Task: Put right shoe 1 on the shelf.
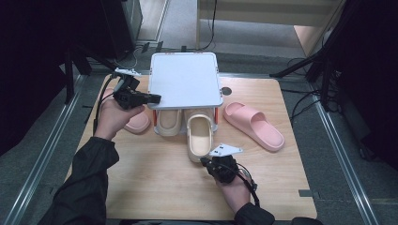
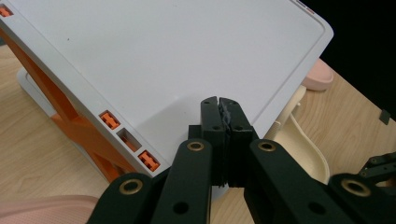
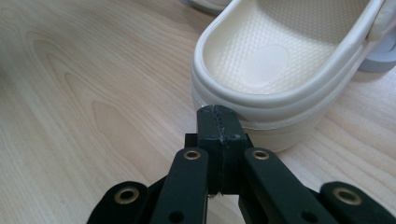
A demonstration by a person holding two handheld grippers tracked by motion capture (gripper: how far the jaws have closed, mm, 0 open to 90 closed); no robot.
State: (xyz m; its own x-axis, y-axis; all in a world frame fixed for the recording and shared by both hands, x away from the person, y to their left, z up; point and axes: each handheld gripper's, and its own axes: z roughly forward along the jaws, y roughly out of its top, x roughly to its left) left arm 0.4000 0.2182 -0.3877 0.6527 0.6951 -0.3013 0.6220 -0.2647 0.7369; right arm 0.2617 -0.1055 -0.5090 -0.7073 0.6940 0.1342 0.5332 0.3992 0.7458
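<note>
The table (image 1: 155, 187) carries a white rack (image 1: 185, 77) near its far edge, with a cream clog (image 1: 168, 121) already tucked under the shelf. A second cream clog (image 1: 199, 137) lies half in, its heel sticking out toward the near edge. One pink slide (image 1: 253, 125) lies beyond the rack toward the right edge, well apart from it; another pink slide (image 1: 137, 123) sits by the rack's left side, partly under the left hand.

The left tool (image 1: 151, 98) has its jaws together, empty, resting at the rack's left rim; in the left gripper view the tips lie on the white shelf top (image 2: 177, 56). The right tool (image 1: 207, 161) is also closed on nothing, its tips touching the heel rim of the half-in clog (image 3: 280, 70).

The work looks like nudging that clog under the shelf. The main risk is the rack: it is light, and if the left tool slips off the smooth top, a shove could slide the rack toward the far edge. Next, an off-centre push could twist the clog against the rack leg or its mate. Least, the narrow closed tips could ride over the rounded heel.
</note>
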